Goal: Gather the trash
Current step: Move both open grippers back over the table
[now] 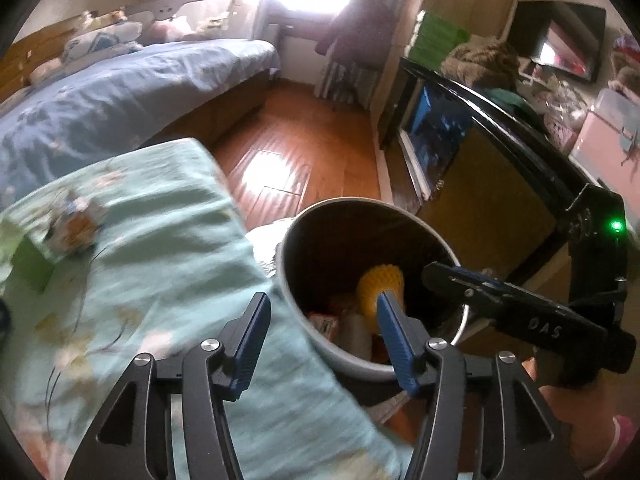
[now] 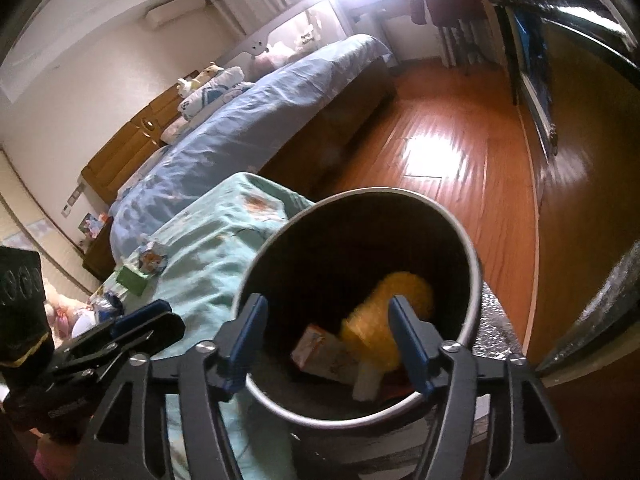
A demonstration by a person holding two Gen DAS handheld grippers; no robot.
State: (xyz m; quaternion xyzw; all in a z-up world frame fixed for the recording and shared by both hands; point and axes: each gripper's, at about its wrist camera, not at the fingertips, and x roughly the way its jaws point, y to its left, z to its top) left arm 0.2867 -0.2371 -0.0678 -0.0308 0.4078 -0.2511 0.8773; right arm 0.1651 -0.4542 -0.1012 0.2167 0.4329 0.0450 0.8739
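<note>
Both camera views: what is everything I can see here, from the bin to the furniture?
trash bin: one, grey rim, dark inside, beside the green-covered surface
yellow mesh item: one, yellow, inside the bin
carton: one, orange and white, inside the bin
green cover: one, pale green with flowers, beside the bin
green box: one, green, on the cover
crumpled wrapper: one, white and blue, on the cover beside the box
bed: one, blue bedding, beyond
wooden floor: brown, sunlit patch
left gripper: black, blue fingers, open, nothing held
right gripper: black, blue fingers, open above the bin
</note>
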